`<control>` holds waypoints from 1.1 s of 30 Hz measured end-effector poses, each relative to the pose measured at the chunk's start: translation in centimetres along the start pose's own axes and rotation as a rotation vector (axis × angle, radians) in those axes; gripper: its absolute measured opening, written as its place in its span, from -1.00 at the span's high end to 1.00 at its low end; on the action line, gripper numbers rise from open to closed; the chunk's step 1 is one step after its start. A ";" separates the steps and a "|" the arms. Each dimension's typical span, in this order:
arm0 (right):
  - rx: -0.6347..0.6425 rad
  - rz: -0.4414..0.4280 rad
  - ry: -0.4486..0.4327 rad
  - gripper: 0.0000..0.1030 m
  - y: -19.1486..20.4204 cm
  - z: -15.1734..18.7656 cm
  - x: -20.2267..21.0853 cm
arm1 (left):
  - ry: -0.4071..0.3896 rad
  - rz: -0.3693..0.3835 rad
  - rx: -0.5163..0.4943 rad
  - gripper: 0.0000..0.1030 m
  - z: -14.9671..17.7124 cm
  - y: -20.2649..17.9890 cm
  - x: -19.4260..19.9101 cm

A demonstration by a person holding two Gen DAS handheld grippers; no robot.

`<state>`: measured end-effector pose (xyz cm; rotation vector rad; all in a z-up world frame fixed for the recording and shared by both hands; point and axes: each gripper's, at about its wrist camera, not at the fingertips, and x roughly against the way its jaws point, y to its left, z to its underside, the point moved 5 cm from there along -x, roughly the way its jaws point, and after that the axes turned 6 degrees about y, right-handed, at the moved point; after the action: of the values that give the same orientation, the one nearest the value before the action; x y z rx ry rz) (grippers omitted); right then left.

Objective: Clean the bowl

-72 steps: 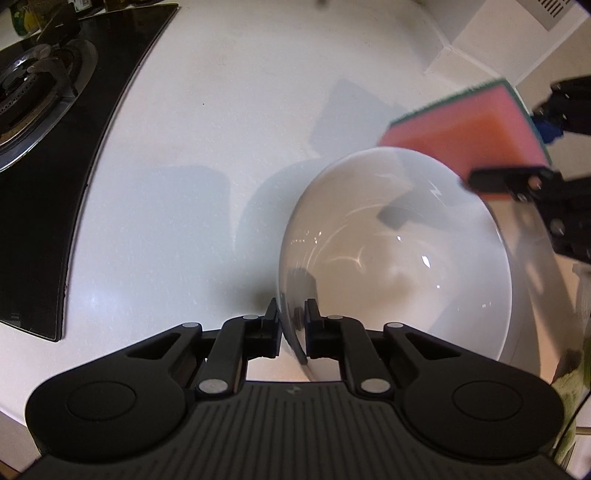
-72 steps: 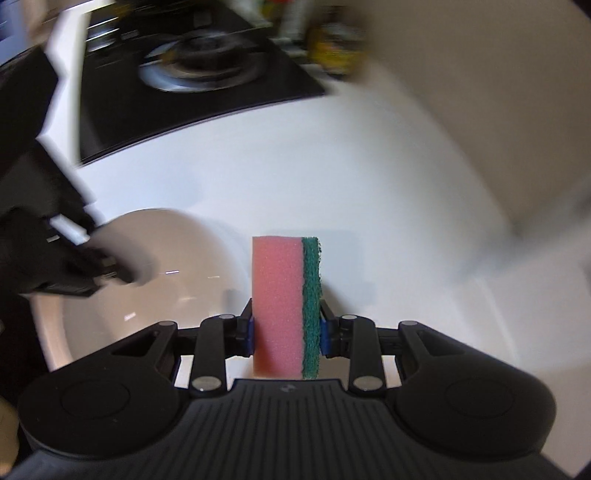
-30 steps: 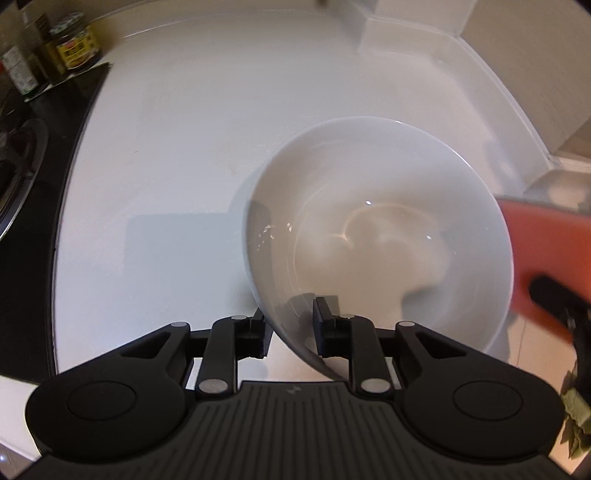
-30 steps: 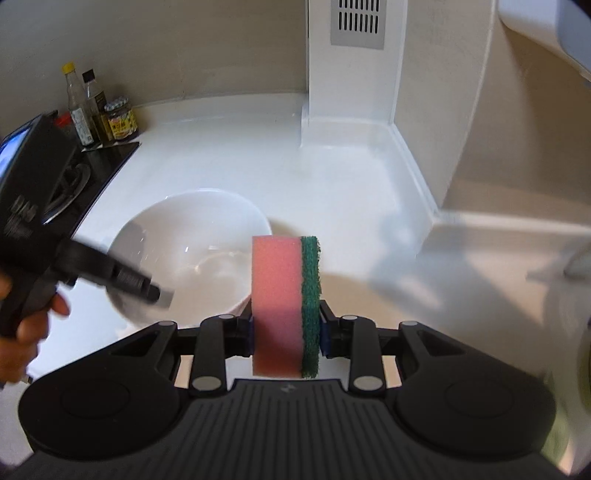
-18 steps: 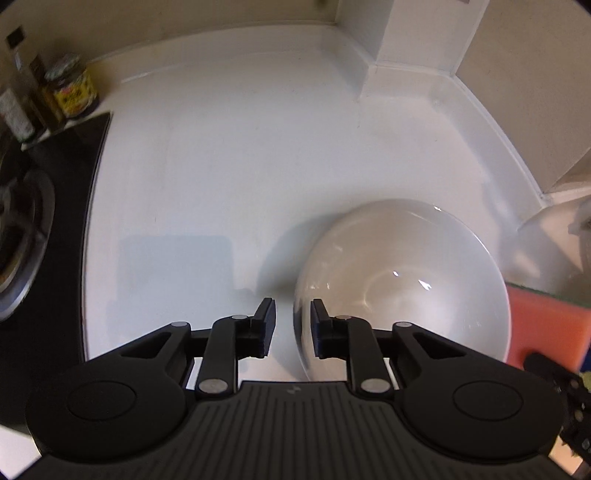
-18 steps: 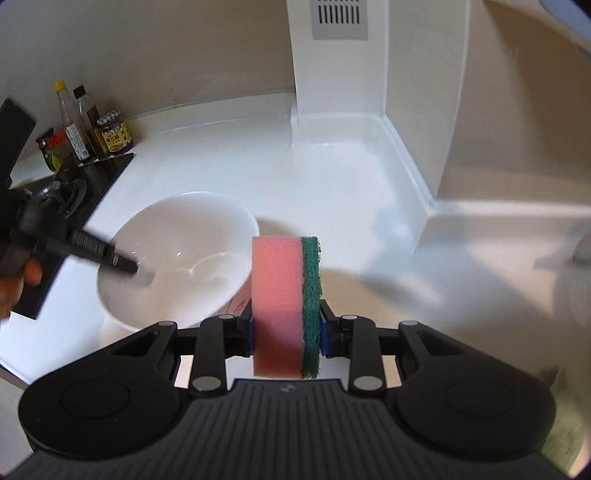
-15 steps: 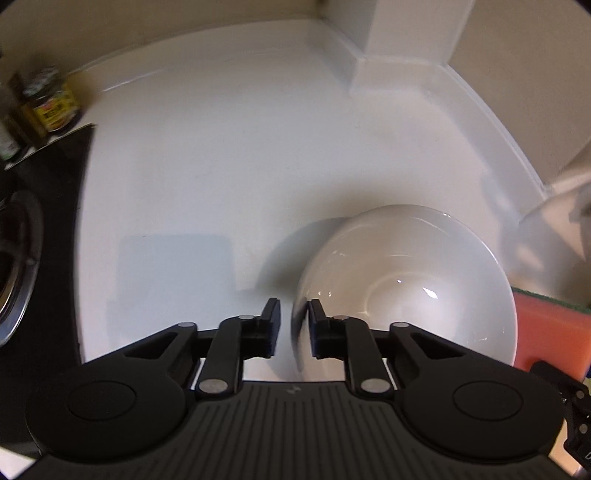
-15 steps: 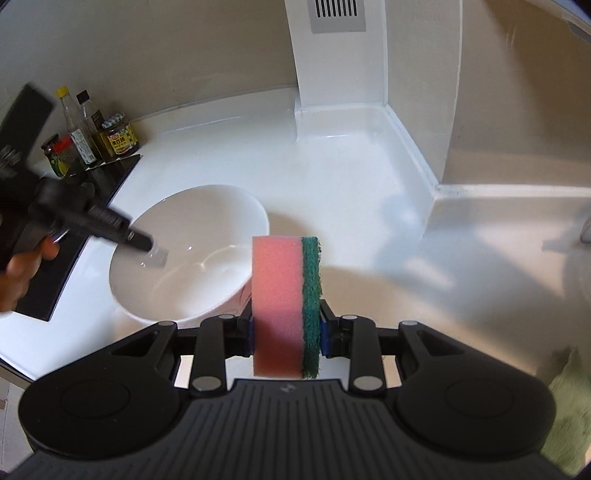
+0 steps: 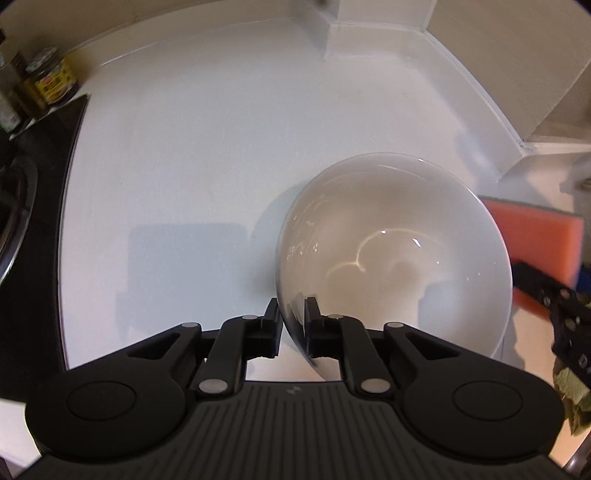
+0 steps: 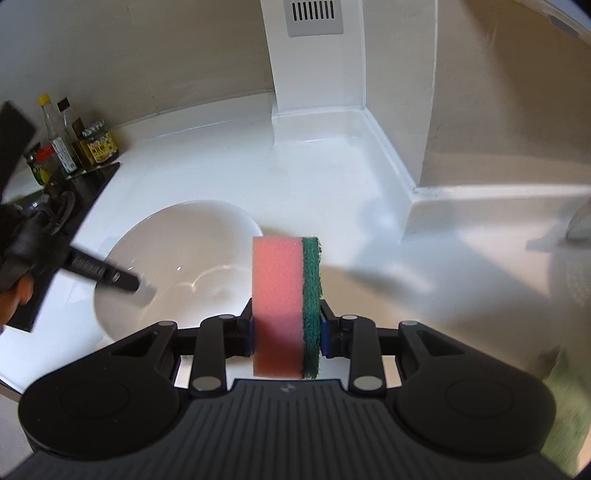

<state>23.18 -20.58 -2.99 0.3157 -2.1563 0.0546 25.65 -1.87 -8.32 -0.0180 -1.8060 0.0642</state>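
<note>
One bowl (image 9: 399, 236): white, glossy, standing on the white counter (image 9: 192, 147) toward its near right part; tilted, mouth turned toward the left wrist camera.
Bowl contents: no solids seen; only curved light reflections and a shadow on the inner wall; whether a film of water lies inside cannot be told.
Left gripper (image 9: 291, 325): its fingers straddle the bowl's near rim, one outside the wall, one inside; jaws are opening, with the rim between them; the pads appear to touch the wall on both sides.
Sponge (image 10: 284, 306): pink foam with a green scouring layer on its right face, standing upright, clamped between the pads.
Right gripper (image 10: 286, 332): clenched on the sponge, held just beside the bowl's right rim, not inside it.
Person: part of a hand (image 10: 14, 295) shows at the left edge of the right wrist view, on the left gripper's handle.
Hob (image 9: 33, 206): black glass, left of the counter.
Condiments (image 10: 70, 147): bottles and jars grouped at the hob's far corner, against the wall.
Wall vent (image 10: 316, 16): grille on the white column behind the counter.
Green cloth (image 10: 565, 406): at the right edge, blurred.
</note>
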 end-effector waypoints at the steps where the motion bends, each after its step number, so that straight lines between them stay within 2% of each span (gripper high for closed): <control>1: 0.016 -0.003 -0.002 0.47 -0.2 -0.2 -0.2 | -0.006 -0.004 0.017 0.79 0.1 0.0 -0.1; 5: 0.038 -0.094 -0.016 0.47 -1.5 -0.1 -0.4 | -0.007 0.007 0.082 0.82 0.3 0.2 -0.4; 6: 0.029 -0.127 -0.021 0.47 -1.8 0.3 -0.2 | -0.006 0.007 0.090 0.82 0.3 0.3 -0.4; 9: -0.062 -0.147 -0.034 0.47 -2.4 2.0 0.7 | -0.010 -0.009 0.098 0.83 0.2 0.2 -0.8; 14: -0.193 -0.070 -0.049 0.47 -0.8 4.7 2.2 | -0.009 -0.018 0.112 0.83 0.3 -0.1 -0.4; 21: -0.283 0.013 -0.063 0.47 1.5 7.6 4.3 | -0.003 -0.029 0.144 0.83 0.7 -0.9 -0.1; 24: -0.298 0.036 -0.081 0.47 0.9 7.7 4.2 | 0.003 -0.025 0.075 0.79 1.0 -2.1 0.0; 26: -0.280 0.051 -0.089 0.47 0.3 6.9 3.7 | 0.022 -0.007 -0.003 0.61 0.8 -2.9 -0.1; 28: -0.243 0.067 -0.093 0.47 -0.6 5.6 3.1 | 0.045 0.024 -0.060 0.54 0.3 -3.1 -0.4; 33: -0.123 0.063 -0.069 0.47 -2.1 2.5 1.2 | 0.023 0.031 -0.133 0.57 -1.9 -2.1 -0.7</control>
<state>21.04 -23.22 -3.64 0.1809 -2.2266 -0.0535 27.70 -3.97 -8.45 -0.1404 -1.7849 -0.0338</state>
